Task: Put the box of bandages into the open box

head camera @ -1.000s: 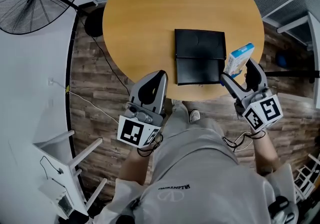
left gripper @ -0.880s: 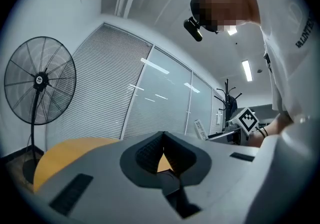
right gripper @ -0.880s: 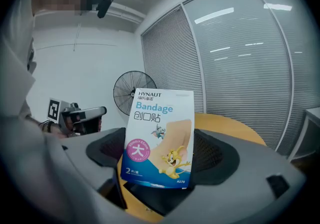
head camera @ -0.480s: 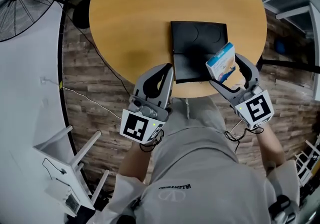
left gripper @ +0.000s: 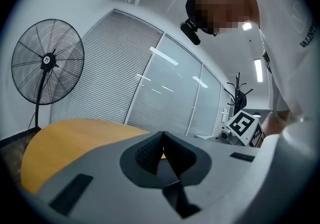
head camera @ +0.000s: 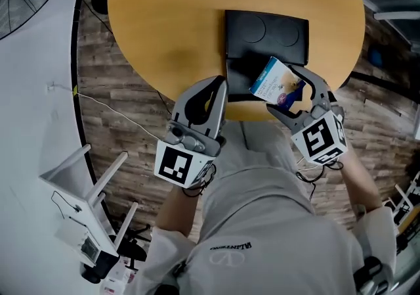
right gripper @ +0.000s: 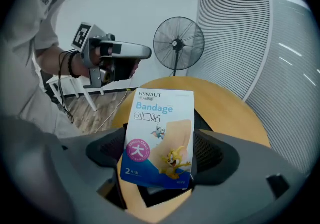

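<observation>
The right tongs (head camera: 283,92) squeeze the box of bandages (head camera: 274,81) by its two sides. The left tongs (head camera: 215,90) are pressed together with nothing in them, and they hang by the near edge of the tabletop (head camera: 164,18), just beside the open box (head camera: 262,34).

The box of bandages is tilted in the air over the near half of the black open box. It does not look set down yet.

Things could go wrong here. The box of bandages is thin and light, so it could slip out if the squeeze gets weak. It is tilted, so a corner could hit the rim and make it flop out. The open box sits close to the tabletop's edge, so anything that misses may drop to the floor (head camera: 118,110).

The tabletop is round, smooth, yellow wood. The floor is brown planks. A big fan (left gripper: 47,61) stands by a wall of blinds, and a white chair (head camera: 85,182) is nearby.
</observation>
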The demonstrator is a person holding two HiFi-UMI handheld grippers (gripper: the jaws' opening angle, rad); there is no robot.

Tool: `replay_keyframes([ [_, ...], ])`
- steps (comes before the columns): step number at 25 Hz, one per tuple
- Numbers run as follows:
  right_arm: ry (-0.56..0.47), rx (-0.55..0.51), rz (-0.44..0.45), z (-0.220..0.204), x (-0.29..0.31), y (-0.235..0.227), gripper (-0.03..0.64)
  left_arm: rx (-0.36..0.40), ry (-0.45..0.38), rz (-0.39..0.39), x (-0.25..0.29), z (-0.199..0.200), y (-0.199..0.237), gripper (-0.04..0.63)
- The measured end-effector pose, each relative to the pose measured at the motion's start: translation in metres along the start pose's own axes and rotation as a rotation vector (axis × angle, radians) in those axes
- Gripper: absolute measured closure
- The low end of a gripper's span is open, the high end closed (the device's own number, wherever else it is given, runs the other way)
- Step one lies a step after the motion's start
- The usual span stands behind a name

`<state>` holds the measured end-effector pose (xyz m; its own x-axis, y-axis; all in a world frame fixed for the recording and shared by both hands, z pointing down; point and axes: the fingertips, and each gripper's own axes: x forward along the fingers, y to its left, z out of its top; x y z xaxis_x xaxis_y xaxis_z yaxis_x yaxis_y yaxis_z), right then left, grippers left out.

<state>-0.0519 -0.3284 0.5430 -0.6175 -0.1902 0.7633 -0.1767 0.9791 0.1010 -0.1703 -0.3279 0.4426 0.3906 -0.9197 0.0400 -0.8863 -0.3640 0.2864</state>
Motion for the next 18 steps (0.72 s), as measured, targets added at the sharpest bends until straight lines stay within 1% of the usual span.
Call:
replay_keyframes([
  [6,0.093,-0.193,0.086,-0.020,0.026,0.013,0.178,-0.012,0.011,0.020,0.007,-0.015,0.001,0.589],
  [10,0.154,-0.309,0.109,-0.030,0.040,0.020,0.178,-0.019,0.023,0.029,0.006,-0.023,0.003,0.588],
  [12,0.173,-0.344,0.123,-0.034,0.045,0.023,0.178,-0.022,0.027,0.035,0.006,-0.026,0.005,0.589],
  [15,0.195,-0.361,0.152,-0.040,0.050,0.025,0.178,-0.024,0.029,0.040,0.006,-0.028,0.006,0.589],
  [18,0.210,-0.381,0.160,-0.043,0.055,0.025,0.178,-0.039,0.045,0.040,0.007,-0.032,0.007,0.589],
])
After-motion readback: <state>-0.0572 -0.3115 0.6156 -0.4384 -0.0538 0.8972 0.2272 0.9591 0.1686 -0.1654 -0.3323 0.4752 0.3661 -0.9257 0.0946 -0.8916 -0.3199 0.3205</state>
